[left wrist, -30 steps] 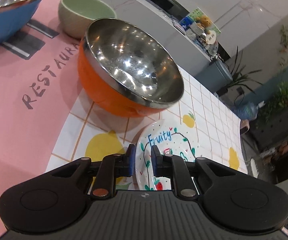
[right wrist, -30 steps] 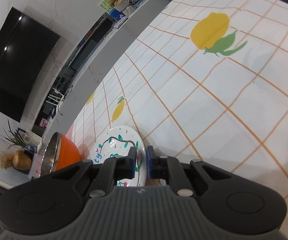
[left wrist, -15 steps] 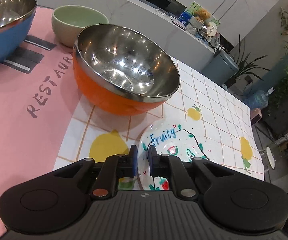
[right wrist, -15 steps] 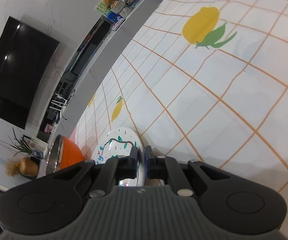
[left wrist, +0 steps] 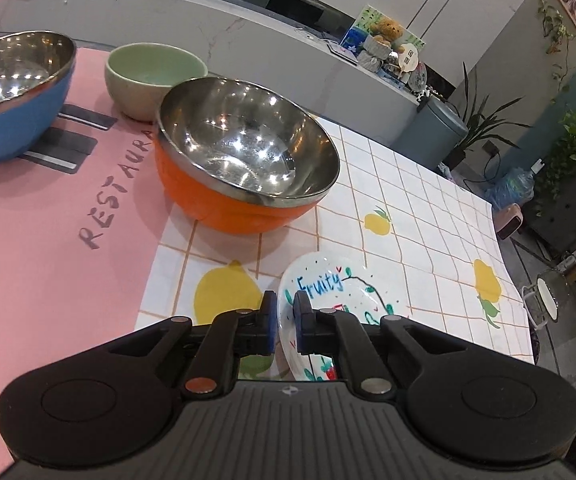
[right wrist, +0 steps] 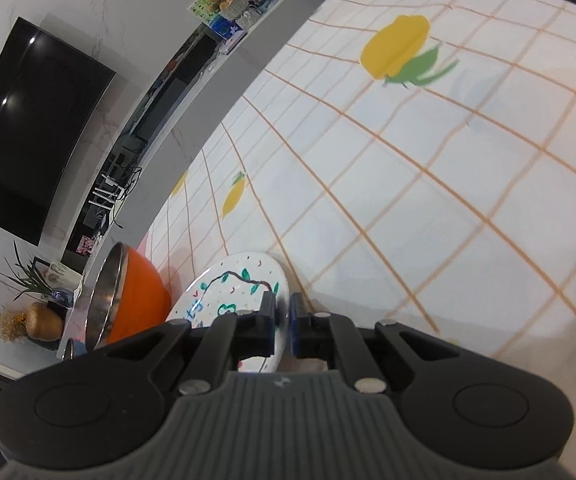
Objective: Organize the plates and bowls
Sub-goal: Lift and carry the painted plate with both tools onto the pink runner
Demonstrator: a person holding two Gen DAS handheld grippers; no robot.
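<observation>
Both my grippers are on the same plate (left wrist: 352,292), the small white one with "Fruity" lettering and vine doodles. My left gripper (left wrist: 284,307) has its jaws narrowed down onto the plate's near-left rim, one blue pad above the edge and one below; they have just been closing, with the rim between them. My right gripper (right wrist: 281,307) pinches the opposite rim, jaws nearly together, rim clamped between the pads. In the right wrist view the plate (right wrist: 232,296) looks tilted up off the cloth (hard to say how far, fisheye warps it).

The plate sits over the checked tablecloth (left wrist: 416,216) with lemon prints, just in front of the orange bowl (left wrist: 244,160), not touching it. The orange bowl has a shiny steel inside and stands at the edge of the pink mat (left wrist: 48,240) marked "RESTAURA". Further back on the mat: a pale green bowl (left wrist: 152,76) just behind the orange one, and a blue bowl (left wrist: 12,92) at far left, also steel-lined.
</observation>
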